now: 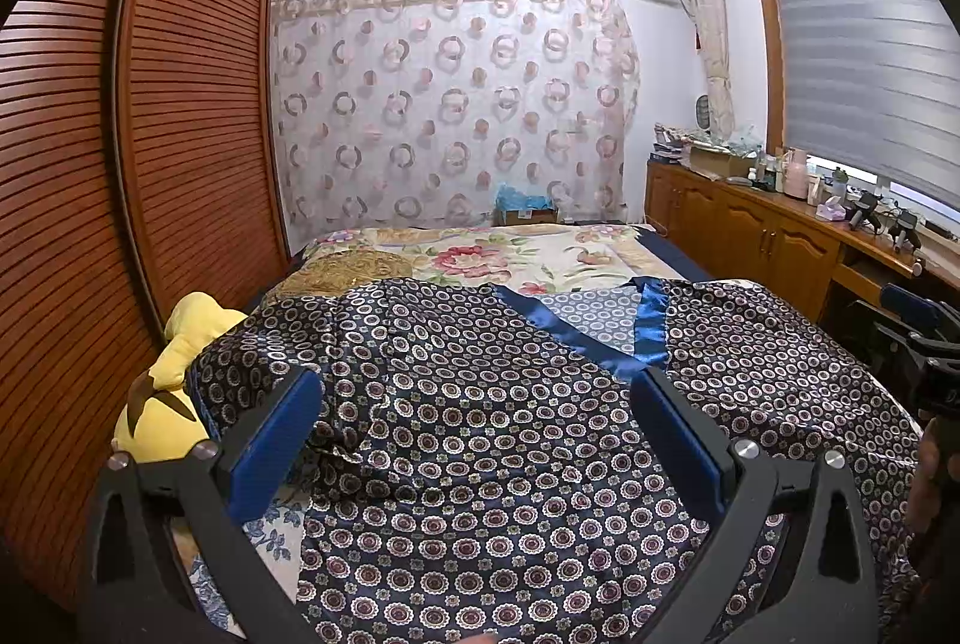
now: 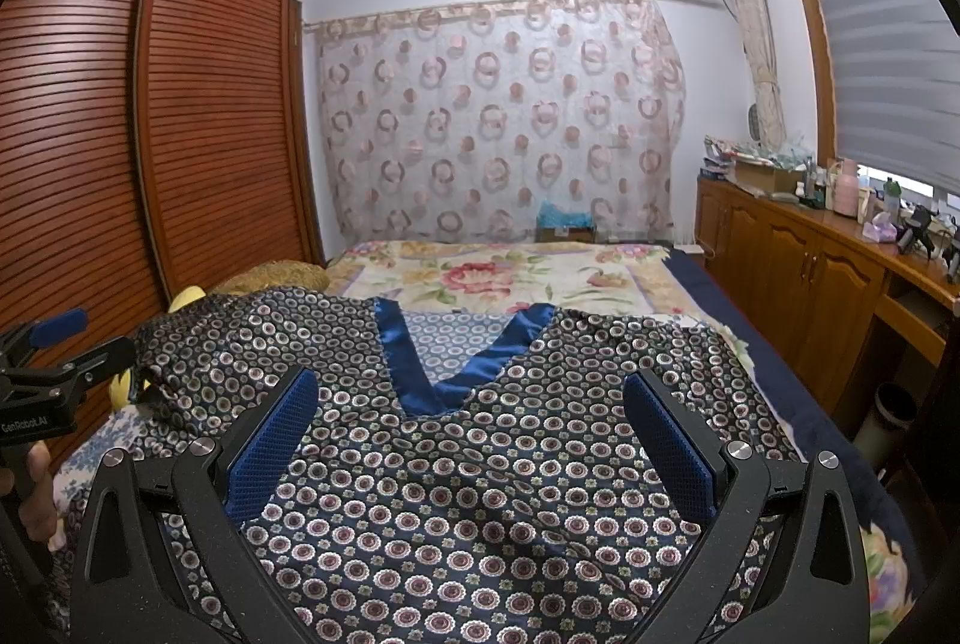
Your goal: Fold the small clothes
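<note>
Your left claw (image 1: 480, 440) and right claw (image 2: 471, 440) both hover spread wide and empty over the patterned satin top (image 2: 480, 494), which lies flat on the bed (image 2: 510, 272), V-neck away from you, ready for folding.

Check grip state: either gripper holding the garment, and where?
Nothing held. The left gripper and the right gripper both stand open above the patterned top, which lies spread on the bed.
</note>
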A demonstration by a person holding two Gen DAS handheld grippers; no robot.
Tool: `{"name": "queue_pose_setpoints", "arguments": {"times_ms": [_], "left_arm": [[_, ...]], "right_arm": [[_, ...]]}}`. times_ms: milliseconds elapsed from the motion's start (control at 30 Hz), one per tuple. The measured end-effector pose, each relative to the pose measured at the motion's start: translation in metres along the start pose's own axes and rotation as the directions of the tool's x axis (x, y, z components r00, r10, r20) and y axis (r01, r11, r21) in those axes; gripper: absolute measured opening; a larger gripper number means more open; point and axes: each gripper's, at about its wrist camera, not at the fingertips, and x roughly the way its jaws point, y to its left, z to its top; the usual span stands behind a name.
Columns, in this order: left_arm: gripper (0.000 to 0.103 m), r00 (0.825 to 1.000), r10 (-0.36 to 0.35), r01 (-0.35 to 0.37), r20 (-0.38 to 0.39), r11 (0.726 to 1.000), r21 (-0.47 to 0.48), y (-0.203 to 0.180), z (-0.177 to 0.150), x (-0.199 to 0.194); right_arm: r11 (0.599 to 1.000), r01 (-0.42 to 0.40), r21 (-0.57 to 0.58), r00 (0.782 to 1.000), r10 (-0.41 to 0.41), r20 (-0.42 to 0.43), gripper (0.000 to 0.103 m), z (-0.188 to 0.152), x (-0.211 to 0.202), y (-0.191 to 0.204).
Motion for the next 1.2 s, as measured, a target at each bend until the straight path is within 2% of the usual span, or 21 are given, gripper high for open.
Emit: {"name": "queue_pose_setpoints", "arguments": {"times_ms": [933,1200], "left_arm": [[0.103,1.000,-0.007,0.007,0.005,1.000,-0.002,-0.0010,0.0009,-0.0039],[0.103,1.000,-0.002,0.002,-0.014,1.000,-0.012,0.0038,-0.0015,0.0004]], "right_arm": [[1.000,-0.001,-0.005,1.000,0.001,0.003,0.103,-0.0013,-0.0022,0.0015],[1.000,-0.010,-0.007,1.000,0.010,-0.010,0.103,-0.0038,0.0002,0.0065]]}}
